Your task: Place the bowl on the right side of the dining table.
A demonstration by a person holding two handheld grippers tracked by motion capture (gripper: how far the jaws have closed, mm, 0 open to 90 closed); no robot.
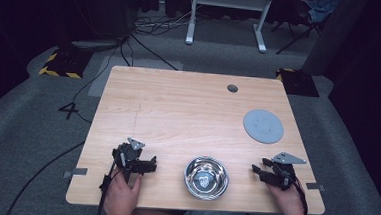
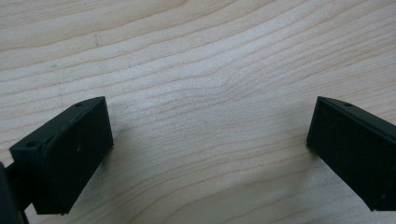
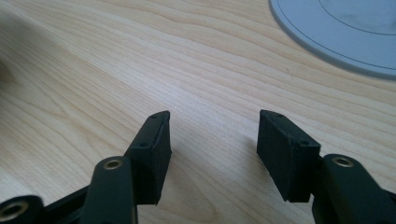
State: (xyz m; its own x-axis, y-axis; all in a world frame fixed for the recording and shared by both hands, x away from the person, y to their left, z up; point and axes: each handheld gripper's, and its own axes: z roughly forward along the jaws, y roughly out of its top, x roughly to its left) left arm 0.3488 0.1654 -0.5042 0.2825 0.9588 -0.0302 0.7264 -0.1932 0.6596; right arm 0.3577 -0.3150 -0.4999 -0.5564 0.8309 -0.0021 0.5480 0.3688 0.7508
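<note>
While its two black jaws stand spread wide with bare wood between them, the left gripper (image 1: 147, 166) lies low over the pale wooden table (image 1: 178, 112) near the near edge, toward the left corner, held from behind by the person's left hand (image 1: 121, 196). In the left gripper view the left gripper (image 2: 210, 126) has nothing between its pads, and wood grain runs across the gap. A grey three-cornered plate sits on top of it, and a cable trails off the near edge beside the wrist.

Near the same edge toward the right corner, the right gripper (image 1: 256, 170) is held by the person's right hand (image 1: 288, 198), its jaws parted on nothing; in the right gripper view the right gripper (image 3: 212, 128) shows a moderate gap over bare wood.

Between the two grippers, close to the near edge, stands a shiny round steel bowl (image 1: 206, 177), apart from both. Farther back, near the right edge, lies a flat grey round disc (image 1: 263, 126), whose rim (image 3: 336, 42) appears in the right gripper view. A small dark round hole (image 1: 233, 88) sits near the far edge.
</note>
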